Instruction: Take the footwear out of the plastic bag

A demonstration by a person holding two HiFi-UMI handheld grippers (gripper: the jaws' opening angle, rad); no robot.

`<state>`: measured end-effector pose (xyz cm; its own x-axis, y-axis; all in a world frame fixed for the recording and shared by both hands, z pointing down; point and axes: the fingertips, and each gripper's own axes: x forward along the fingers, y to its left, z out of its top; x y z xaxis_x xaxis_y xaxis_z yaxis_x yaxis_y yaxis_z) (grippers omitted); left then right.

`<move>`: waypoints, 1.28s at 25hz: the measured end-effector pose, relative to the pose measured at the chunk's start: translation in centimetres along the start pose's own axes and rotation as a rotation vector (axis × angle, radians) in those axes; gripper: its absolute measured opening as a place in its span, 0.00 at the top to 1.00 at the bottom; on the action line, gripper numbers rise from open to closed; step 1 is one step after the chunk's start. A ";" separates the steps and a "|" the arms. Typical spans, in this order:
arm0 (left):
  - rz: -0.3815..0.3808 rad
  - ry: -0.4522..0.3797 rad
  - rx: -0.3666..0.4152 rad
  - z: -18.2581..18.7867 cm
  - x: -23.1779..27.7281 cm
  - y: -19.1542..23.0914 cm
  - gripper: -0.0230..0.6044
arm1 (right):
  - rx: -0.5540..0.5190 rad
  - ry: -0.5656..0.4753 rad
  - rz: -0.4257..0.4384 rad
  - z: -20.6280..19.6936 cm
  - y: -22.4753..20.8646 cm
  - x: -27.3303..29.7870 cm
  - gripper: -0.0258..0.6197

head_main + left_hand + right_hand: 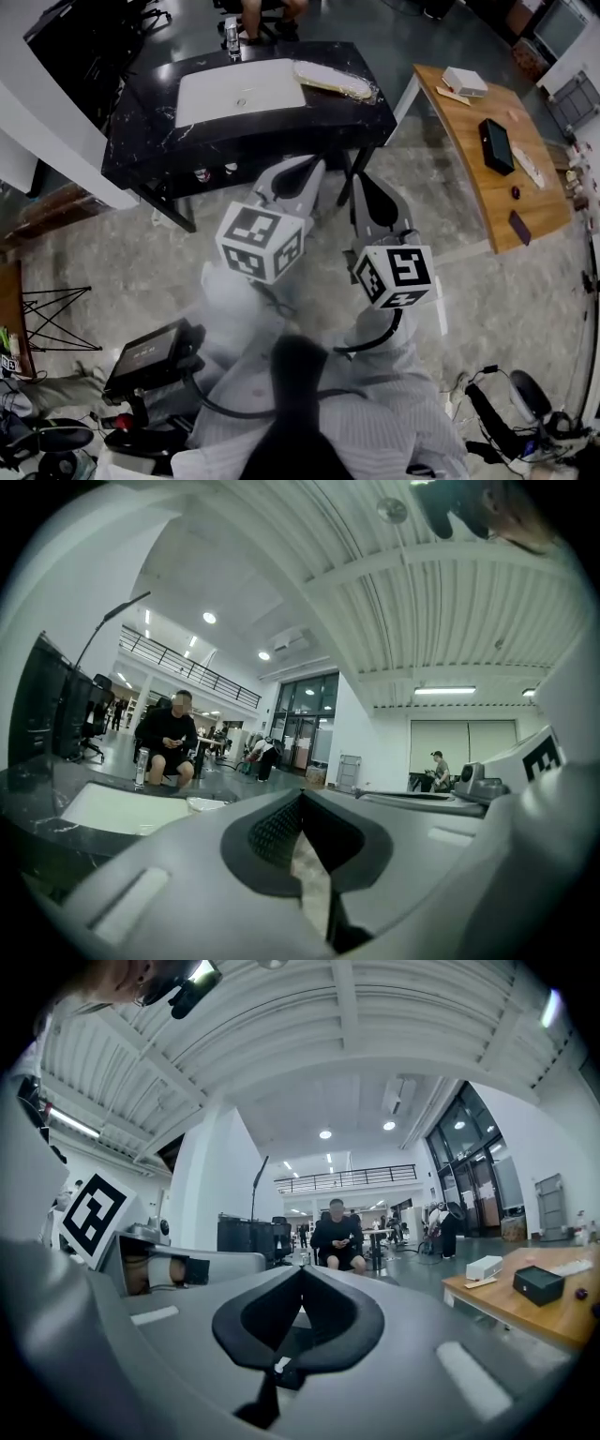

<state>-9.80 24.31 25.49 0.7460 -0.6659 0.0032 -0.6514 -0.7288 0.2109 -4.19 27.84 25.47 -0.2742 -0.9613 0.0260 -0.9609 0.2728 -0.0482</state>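
We see a black tabletop (141, 141) veined in white, and the sheet (239, 94) on it is plain white. The other table (469, 187) is warm orange-brown wood, with a black box (496, 145) and a white box (464, 81). The floor (122, 262) is mottled grey. The left gripper (302, 799) and right gripper (300, 1274) are pale grey with black jaw linings. Their cubes (261, 242) are white with black square markers. The shirt (394, 412) has fine grey-and-white stripes.
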 end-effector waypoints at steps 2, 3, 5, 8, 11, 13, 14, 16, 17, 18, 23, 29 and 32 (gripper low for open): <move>-0.003 0.002 0.000 -0.1 2.7 1.8 0.96 | 0.001 0.008 -0.008 -0.5 -1.9 2.7 0.94; -0.004 0.005 -0.002 -0.1 4.2 2.8 0.96 | -0.001 0.014 -0.012 -0.7 -2.7 4.2 0.94; -0.011 0.014 -0.004 -0.1 7.1 5.0 0.96 | -0.011 0.026 -0.020 -1.0 -4.3 7.5 0.94; -0.023 0.025 -0.003 0.5 11.9 8.7 0.96 | -0.023 0.036 -0.037 -0.7 -6.8 12.9 0.94; -0.041 0.040 -0.018 1.2 16.6 12.1 0.96 | -0.019 0.043 -0.059 -0.4 -9.9 17.8 0.94; -0.042 0.063 -0.023 0.9 19.3 14.1 0.96 | 0.000 0.059 -0.075 -0.8 -12.1 20.6 0.94; -0.042 0.079 -0.028 0.5 20.5 15.1 0.96 | 0.012 0.073 -0.081 -1.2 -13.2 21.8 0.94; -0.042 0.120 -0.050 -0.5 23.0 16.9 0.96 | 0.035 0.109 -0.091 -2.3 -15.5 24.0 0.94; -0.042 0.142 -0.065 -1.1 24.2 17.7 0.96 | 0.050 0.128 -0.094 -2.9 -16.8 25.0 0.94; -0.040 0.166 -0.080 -1.7 25.4 18.5 0.96 | 0.069 0.148 -0.094 -3.6 -18.1 26.0 0.94; -0.023 0.279 -0.180 -4.9 31.5 22.1 0.96 | 0.183 0.280 -0.050 -7.8 -25.3 30.5 0.94; 0.003 0.406 -0.322 -7.5 37.5 25.9 0.96 | 0.439 0.526 0.087 -14.0 -32.9 34.4 0.94; 0.018 0.459 -0.398 -8.2 38.4 28.9 0.91 | 0.587 0.663 0.171 -17.1 -35.0 35.2 0.86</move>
<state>1.18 -21.06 39.75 0.7764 -0.4765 0.4126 -0.6290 -0.5436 0.5558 19.07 -14.93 45.15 -0.5526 -0.6404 0.5334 -0.7801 0.1721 -0.6014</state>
